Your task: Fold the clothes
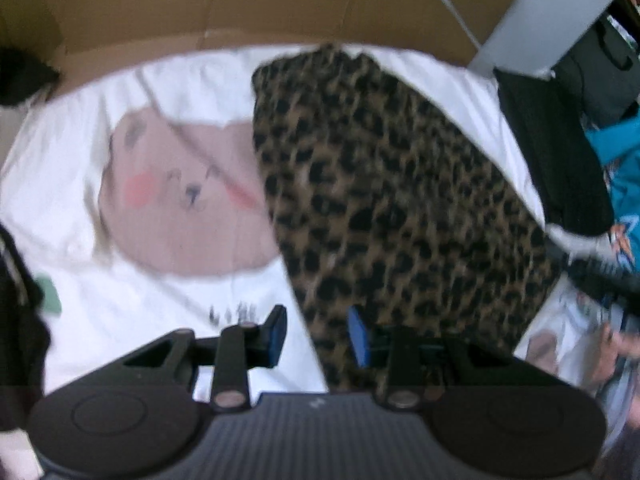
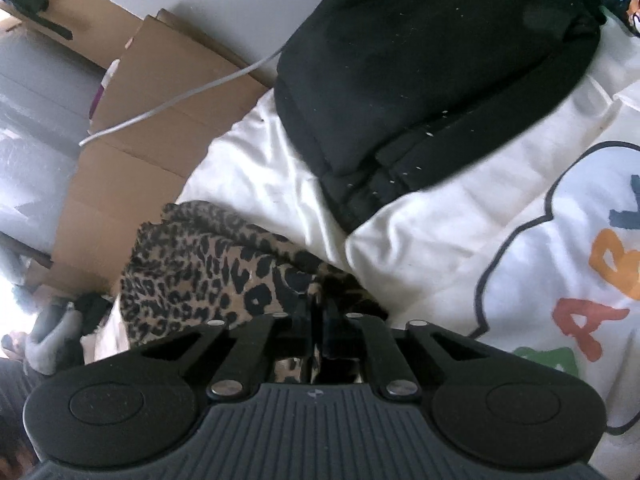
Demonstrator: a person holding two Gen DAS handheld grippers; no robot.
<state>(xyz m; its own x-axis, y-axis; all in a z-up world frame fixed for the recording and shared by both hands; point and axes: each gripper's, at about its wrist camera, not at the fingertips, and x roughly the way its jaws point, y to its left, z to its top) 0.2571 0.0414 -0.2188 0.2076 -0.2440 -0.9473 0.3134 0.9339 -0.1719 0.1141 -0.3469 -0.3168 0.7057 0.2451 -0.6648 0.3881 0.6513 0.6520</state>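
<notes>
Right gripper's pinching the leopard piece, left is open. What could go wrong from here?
1. The right hand-held gripper is shut on only a small bunch of the leopard-print garment; the fabric could slip out if pulled.
2. The left hand-held gripper is open and holds nothing, so the far end may drag and crease.
3. The black garment lies close by and could get swept.

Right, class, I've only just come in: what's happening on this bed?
A person is folding clothes with a handheld gripper in each hand. The right gripper is shut on an edge of the leopard-print garment, which lies stretched across the white printed bedcover. The left gripper hangs open above the garment's near end, gripping nothing. A black garment lies folded nearby.
</notes>
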